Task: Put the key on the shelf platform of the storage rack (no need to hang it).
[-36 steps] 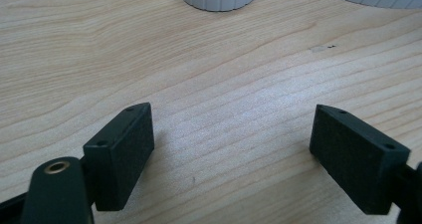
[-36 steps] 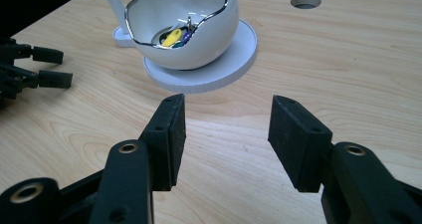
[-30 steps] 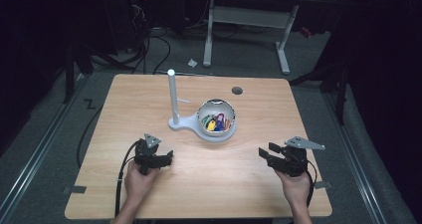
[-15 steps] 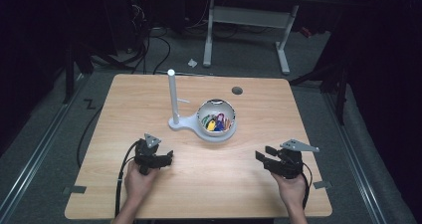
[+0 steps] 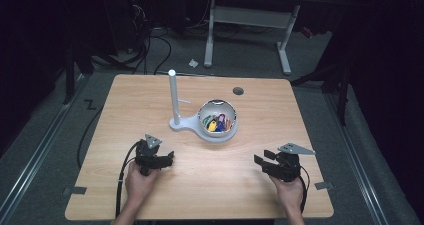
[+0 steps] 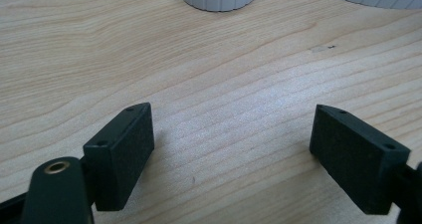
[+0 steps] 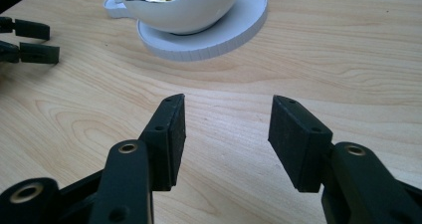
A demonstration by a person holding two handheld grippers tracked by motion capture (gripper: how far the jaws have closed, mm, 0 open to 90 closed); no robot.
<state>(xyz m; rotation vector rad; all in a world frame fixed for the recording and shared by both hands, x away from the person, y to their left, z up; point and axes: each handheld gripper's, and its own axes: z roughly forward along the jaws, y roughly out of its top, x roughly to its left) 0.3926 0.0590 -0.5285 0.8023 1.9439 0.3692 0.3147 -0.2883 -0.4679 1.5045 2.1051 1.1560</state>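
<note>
— Sitting mid-tabletop (image 5: 150, 100): white bowl (image 5: 218, 119) on a round ribbed white base (image 5: 187, 126), slim white post (image 5: 173, 97) rising upright from the base's left lobe. Small coloured pieces (image 5: 219, 123) heaped inside, too small to identify.

— Probably rigid plastic for the base, judging by the ribbed edge. Glossy and smooth on the bowl, so likely slippery under flat pads. Looks light; could slide or tip if nudged at the post.

— Best hold?

— Probably the bowl's rim, or the post low down. For the pieces, a pinch one at a time.

— State of the tools?

— Left hand-held gripper (image 5: 162, 160): jaws spread wide, nothing between, low over bare wood, well short of the base. Right hand-held gripper (image 5: 261, 162): likewise parted and empty, aimed toward the bowl, well apart from it.
</note>
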